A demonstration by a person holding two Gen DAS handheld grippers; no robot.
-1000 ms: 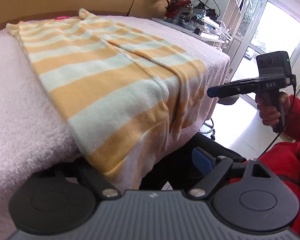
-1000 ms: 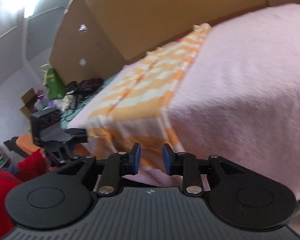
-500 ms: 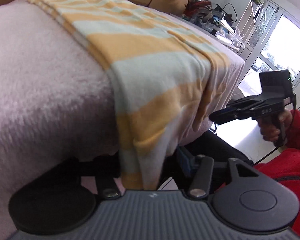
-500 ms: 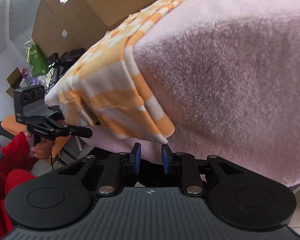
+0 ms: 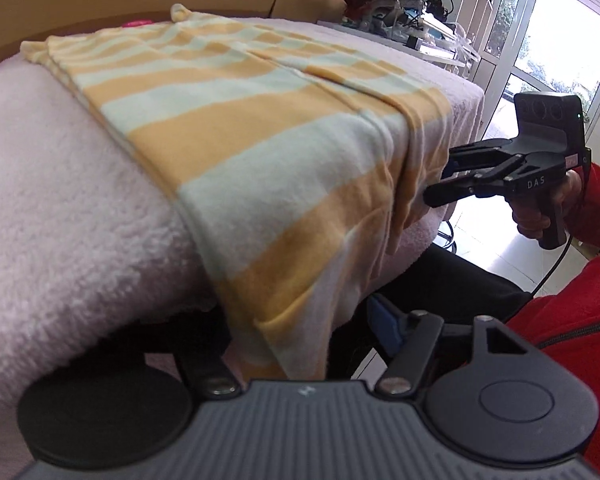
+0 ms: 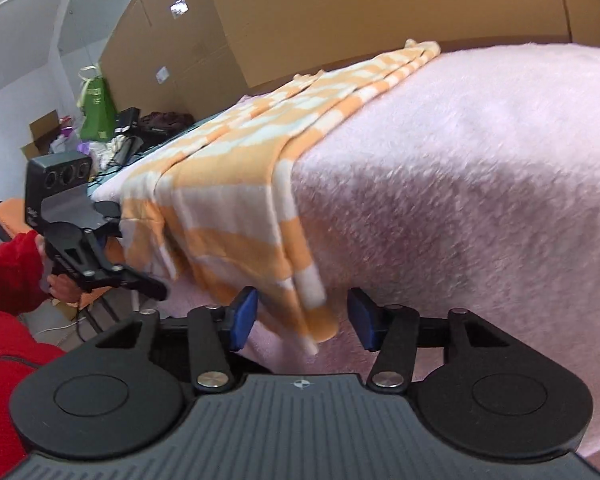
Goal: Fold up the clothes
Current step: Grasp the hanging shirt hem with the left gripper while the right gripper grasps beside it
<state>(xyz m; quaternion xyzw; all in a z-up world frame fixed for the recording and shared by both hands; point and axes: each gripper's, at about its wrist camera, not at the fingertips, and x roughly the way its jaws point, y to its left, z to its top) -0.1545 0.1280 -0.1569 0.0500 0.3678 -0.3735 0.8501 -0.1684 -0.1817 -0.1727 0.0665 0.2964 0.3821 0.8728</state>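
Observation:
An orange and pale striped garment [image 5: 236,120] lies flat on the pink fleece table cover [image 5: 60,200], and its hem hangs over the near edge. My left gripper [image 5: 296,336] is open just below that edge, with one hem corner hanging between its fingers; the left finger is hidden by cloth. In the right wrist view the garment [image 6: 236,184] drapes the same way. My right gripper [image 6: 304,318] is open, its blue pads [image 6: 242,316] either side of the other hem corner. Each view shows the opposite gripper: the right [image 5: 440,178], the left [image 6: 138,250].
Cardboard boxes [image 6: 340,8] stand behind the table. A cluttered desk [image 5: 400,4] and glass doors [image 5: 560,40] are at the right. The person's red sleeves [image 5: 580,320] and dark trousers sit close under the table's near edge. A green bag [image 6: 94,108] and clutter lie at the far left.
My right gripper has opened wide and now straddles the hanging hem corner. The left wrist view has risen slightly, and the right gripper has moved in against the garment's right edge.

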